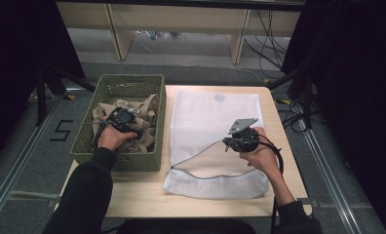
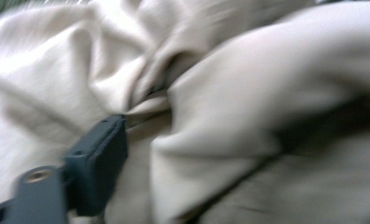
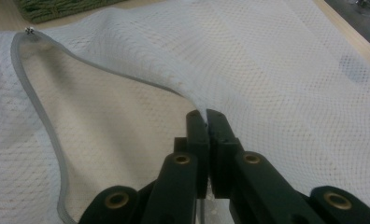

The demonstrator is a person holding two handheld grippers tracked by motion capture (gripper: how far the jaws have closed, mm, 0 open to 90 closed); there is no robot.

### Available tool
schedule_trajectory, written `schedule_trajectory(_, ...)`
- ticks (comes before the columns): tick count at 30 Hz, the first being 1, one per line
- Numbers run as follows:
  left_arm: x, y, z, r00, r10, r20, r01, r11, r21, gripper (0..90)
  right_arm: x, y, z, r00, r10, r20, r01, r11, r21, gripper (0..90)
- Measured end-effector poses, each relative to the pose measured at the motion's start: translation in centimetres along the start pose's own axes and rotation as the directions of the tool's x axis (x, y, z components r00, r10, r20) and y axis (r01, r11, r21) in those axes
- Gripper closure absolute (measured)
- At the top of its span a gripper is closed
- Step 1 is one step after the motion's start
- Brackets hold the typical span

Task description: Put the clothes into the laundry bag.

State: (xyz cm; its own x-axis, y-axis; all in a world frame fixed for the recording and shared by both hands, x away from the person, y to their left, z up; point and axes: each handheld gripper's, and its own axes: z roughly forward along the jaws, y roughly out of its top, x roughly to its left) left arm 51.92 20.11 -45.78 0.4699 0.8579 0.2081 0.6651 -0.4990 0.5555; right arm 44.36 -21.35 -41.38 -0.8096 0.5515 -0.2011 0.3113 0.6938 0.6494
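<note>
Table (image 1: 142,195) of pale wood carries two large things side by side: a white mesh laundry bag (image 1: 215,122) spread flat over its middle and right, and a green plastic basket (image 1: 127,87) standing at its left edge, just beside the bag. Beige cloth (image 1: 142,122) lies crumpled inside the basket, filling most of its floor. A grey zip edge (image 1: 201,173) curves across the near end of the bag, and the mouth there gapes open, showing the table's wood through the mesh beneath. The right gripper (image 1: 228,143) is at that mouth with its jaws pressed together on the upper layer of mesh, lifting it into a small ridge; in the right gripper view (image 3: 206,114) the net runs straight in between the two black jaws. The left gripper (image 1: 132,127) sits down in the basket among the cloth; in the left gripper view (image 2: 141,135) one dark jaw rests against a fold, the picture is blurred, and the jaws appear to stand apart with cloth between them.
</note>
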Motion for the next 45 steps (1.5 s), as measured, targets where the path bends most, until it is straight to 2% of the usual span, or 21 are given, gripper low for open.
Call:
schedule_trajectory(2, 0.4, -0.7, 1.0, 0.9997, 0.002, 0.024, -0.003, 0.9990, 0.046, 12.8, -0.1, 0.0, 0.0, 0.9998, -0.019, -0.006, 0.019, 1.000, -0.003, 89.8)
schedule_trajectory(3, 0.4, -0.7, 1.0, 0.9997, 0.002, 0.024, -0.003, 0.9990, 0.046, 10.4, -0.1, 0.0, 0.0, 0.9998, -0.019, -0.006, 0.019, 1.000, -0.003, 89.8)
schedule_trajectory(4, 0.5, -1.0, 1.8, 0.9974, -0.012, 0.071, 0.005, 0.9961, 0.088, 6.7, 0.0, 0.0, 0.0, 1.0000, -0.004, -0.003, 0.004, 1.000, 0.001, 89.8)
schedule_trajectory(8, 0.3, -1.1, 2.8, 0.9953, -0.045, 0.086, 0.035, 0.9933, 0.110, 0.0, 0.0, 0.0, 0.1, 0.9999, -0.014, -0.009, 0.014, 1.000, 0.003, 89.7)
schedule_trajectory(10, 0.3, -1.3, 3.1, 0.9918, -0.044, 0.120, 0.029, 0.9921, 0.122, 0.6, 0.0, 0.0, 0.1, 0.9998, -0.017, -0.012, 0.017, 1.000, 0.003, 89.7)
schedule_trajectory(12, 0.2, -1.3, 3.0, 0.9842, -0.054, 0.169, 0.036, 0.9932, 0.111, 17.3, 0.1, 0.0, 0.0, 0.9996, -0.025, -0.011, 0.025, 1.000, 0.000, 89.7)
schedule_trajectory(14, 0.5, -1.3, 2.7, 0.9810, -0.061, 0.184, 0.041, 0.9933, 0.108, 33.5, 0.1, 0.1, 0.0, 0.9998, -0.019, -0.011, 0.019, 1.000, -0.002, 89.7)
schedule_trajectory(15, 0.6, -1.3, 2.6, 0.9852, -0.049, 0.164, 0.032, 0.9942, 0.103, 43.6, 0.1, 0.1, 0.0, 0.9998, -0.019, -0.011, 0.019, 1.000, -0.002, 89.7)
schedule_trajectory(17, 0.6, -1.2, 2.6, 0.9845, -0.048, 0.169, 0.031, 0.9946, 0.099, 53.4, 0.2, 0.0, 0.0, 0.9999, -0.006, -0.009, 0.006, 1.000, 0.007, 89.8)
schedule_trajectory(18, 0.5, -1.1, 2.4, 0.9856, -0.030, 0.166, 0.012, 0.9942, 0.107, 58.2, 0.3, 0.1, 0.0, 1.0000, -0.007, -0.005, 0.007, 1.000, 0.005, 89.7)
schedule_trajectory(24, 0.6, -0.9, 2.1, 0.9832, -0.035, 0.179, 0.016, 0.9945, 0.104, 68.2, 0.2, 0.0, 0.1, 0.9999, 0.000, -0.014, 0.000, 1.000, 0.010, 89.8)
schedule_trajectory(27, 0.8, -0.7, 1.6, 0.9737, -0.094, 0.208, 0.085, 0.9950, 0.054, 69.4, -0.2, 0.0, 0.1, 0.9997, -0.016, -0.018, 0.016, 1.000, -0.004, 89.7)
schedule_trajectory(29, 0.9, -0.6, 1.3, 0.9726, -0.086, 0.216, 0.080, 0.9961, 0.036, 69.8, -0.2, -0.1, 0.1, 0.9997, -0.014, -0.017, 0.014, 1.000, -0.004, 89.7)
schedule_trajectory(30, 0.9, -0.1, 0.6, 0.9653, -0.112, 0.236, 0.121, 0.9924, -0.024, 70.0, -0.2, -0.1, 0.0, 0.9997, 0.014, -0.017, -0.014, 1.000, 0.000, 89.7)
schedule_trajectory(31, 1.0, 0.0, 0.2, 0.9596, -0.117, 0.256, 0.133, 0.9901, -0.046, 70.2, -0.2, -0.1, 0.0, 0.9998, 0.013, -0.017, -0.013, 1.000, -0.002, 89.7)
schedule_trajectory(34, 0.9, 0.7, -1.1, 0.9600, -0.097, 0.263, 0.122, 0.9891, -0.082, 71.0, -0.2, -0.1, 0.0, 0.9999, 0.006, -0.014, -0.006, 1.000, -0.004, 89.7)
schedule_trajectory(36, 0.9, 1.1, -1.8, 0.9569, -0.115, 0.267, 0.152, 0.9806, -0.124, 71.4, -0.3, -0.1, 0.0, 0.9999, -0.002, -0.010, 0.002, 1.000, -0.009, 89.7)
schedule_trajectory(40, 1.5, 1.3, -3.0, 0.9464, -0.146, 0.288, 0.194, 0.9698, -0.147, 71.8, -0.3, 0.0, -0.1, 0.9998, -0.010, -0.019, 0.009, 1.000, -0.014, 89.8)
schedule_trajectory(41, 1.8, 1.3, -3.3, 0.9417, -0.153, 0.299, 0.207, 0.9657, -0.157, 72.0, -0.2, 0.0, -0.2, 0.9998, 0.010, -0.015, -0.010, 1.000, -0.012, 89.8)
schedule_trajectory(44, 2.5, 1.2, -4.3, 0.9272, -0.165, 0.336, 0.238, 0.9529, -0.188, 72.3, -0.2, 0.0, -0.2, 0.9996, -0.008, -0.026, 0.008, 1.000, -0.013, 89.9)
schedule_trajectory(45, 2.5, 1.2, -4.3, 0.9272, -0.165, 0.336, 0.238, 0.9529, -0.188, 72.3, -0.2, 0.0, -0.2, 0.9996, -0.008, -0.026, 0.008, 1.000, -0.013, 89.9)
